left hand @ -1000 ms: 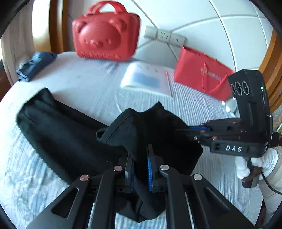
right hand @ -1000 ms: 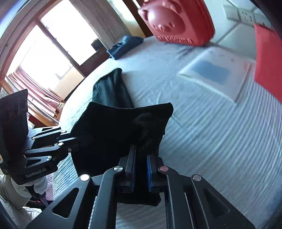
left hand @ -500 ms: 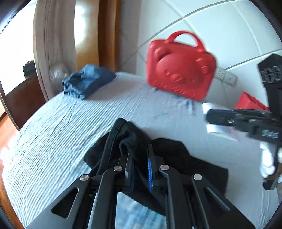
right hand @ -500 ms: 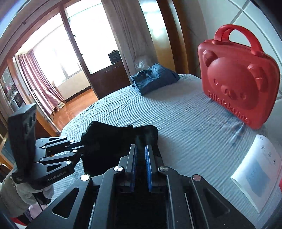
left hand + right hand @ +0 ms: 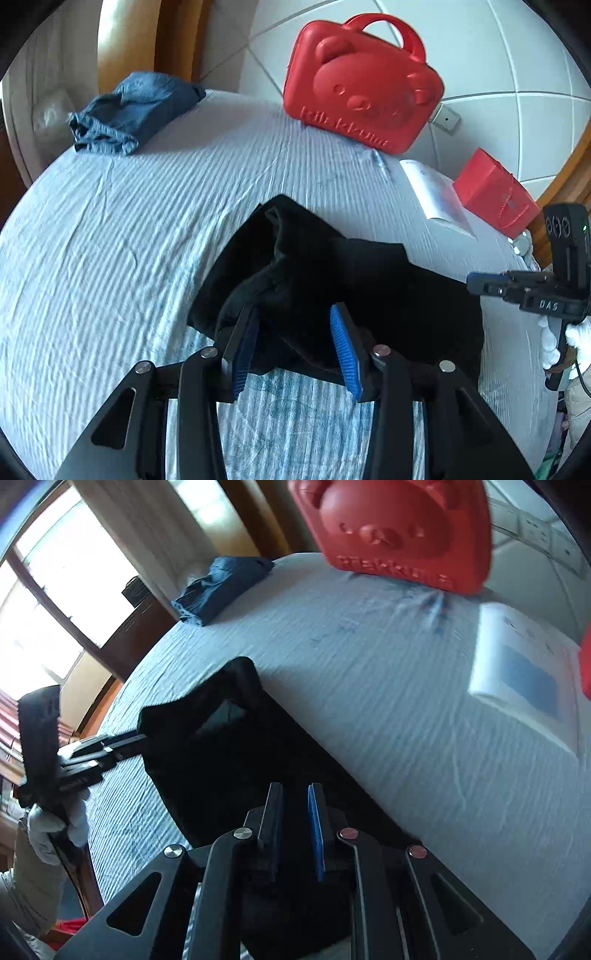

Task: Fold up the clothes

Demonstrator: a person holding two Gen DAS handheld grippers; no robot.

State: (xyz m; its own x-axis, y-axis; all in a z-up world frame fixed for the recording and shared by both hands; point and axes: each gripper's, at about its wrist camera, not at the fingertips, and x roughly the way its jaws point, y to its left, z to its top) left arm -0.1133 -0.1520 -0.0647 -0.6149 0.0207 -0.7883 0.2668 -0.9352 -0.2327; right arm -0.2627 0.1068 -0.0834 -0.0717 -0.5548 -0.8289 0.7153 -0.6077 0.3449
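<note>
**A:** So where's the garment at right now?

**B:** The black garment [image 5: 332, 280] sits lower middle of the left wrist view, bunched on the striped sheet [image 5: 122, 258]. The upper edge is humped up and rumpled, and the right part lies flatter. In the right wrist view it fills the centre and lower left.

**A:** And the grippers?

**B:** Left gripper [image 5: 295, 343] has its fingers spread wide, with cloth lying between the blue pads [image 5: 341, 347] but nothing squeezing it. Right gripper [image 5: 295, 823] has its fingers close together with a narrow gap. There's black fabric all around them, but I honestly can't tell if any is pinched in there.

**A:** How's it going to handle?

**B:** My guess is soft, floppy and light. It looks like a thick knit or fleece, so it'll sag wherever it isn't held and won't keep a crease on its own. The ribbed pads should grip it fine. The risk is grabbing several layers at once in that hump.

**A:** Where would you take hold?

**B:** At the edges, not the lump. I'd go for a corner at the raised tip in the middle of the frame, and another at the flat edge on the right, then pull apart to flatten it before folding.
</note>
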